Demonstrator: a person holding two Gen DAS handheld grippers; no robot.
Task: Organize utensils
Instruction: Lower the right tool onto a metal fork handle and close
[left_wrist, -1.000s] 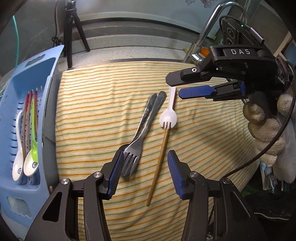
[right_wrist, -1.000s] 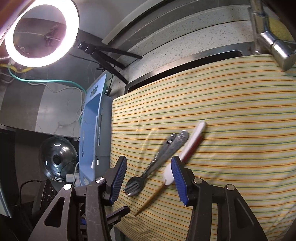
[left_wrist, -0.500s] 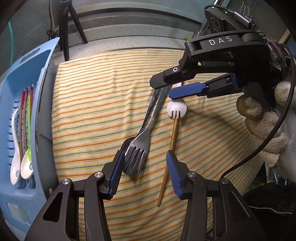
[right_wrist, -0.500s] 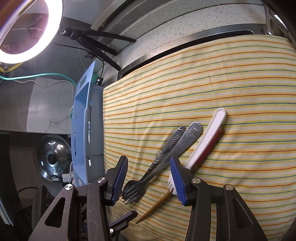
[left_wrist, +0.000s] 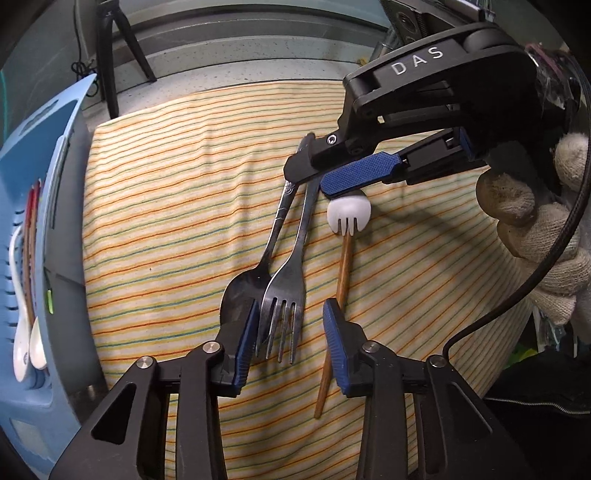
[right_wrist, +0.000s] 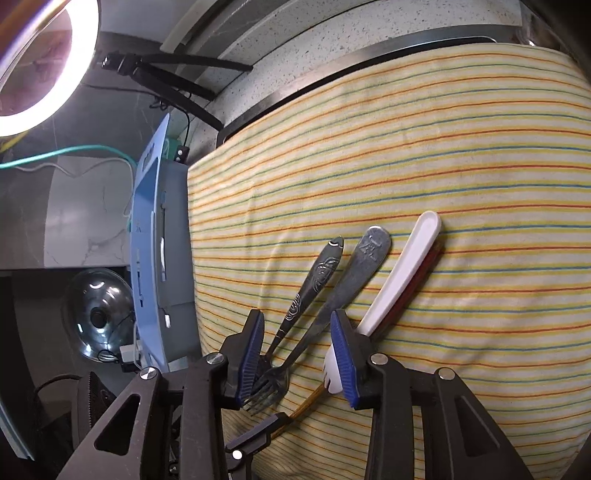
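A metal fork (left_wrist: 286, 284) and a metal spoon (left_wrist: 240, 295) lie side by side on the striped cloth (left_wrist: 166, 206). A white plastic fork (left_wrist: 349, 216) lies on a wooden chopstick (left_wrist: 338, 295) to their right. My left gripper (left_wrist: 290, 338) is open, its jaws either side of the metal fork's tines. My right gripper (right_wrist: 297, 356) is open, straddling the handles of the metal fork (right_wrist: 343, 288) and spoon (right_wrist: 314, 280). The white fork (right_wrist: 402, 273) lies just outside its right finger. The right gripper also shows in the left wrist view (left_wrist: 332, 173).
A blue utensil rack (left_wrist: 33, 229) at the left holds several spoons and chopsticks; it shows edge-on in the right wrist view (right_wrist: 151, 251). A tripod (left_wrist: 110, 55) stands behind the cloth. A ring light (right_wrist: 40, 66) and a glass lid (right_wrist: 98, 314) are at the left.
Both grippers have moved in over the metal fork and spoon from opposite ends. The right gripper dropped low over the handles. The utensils have not moved.
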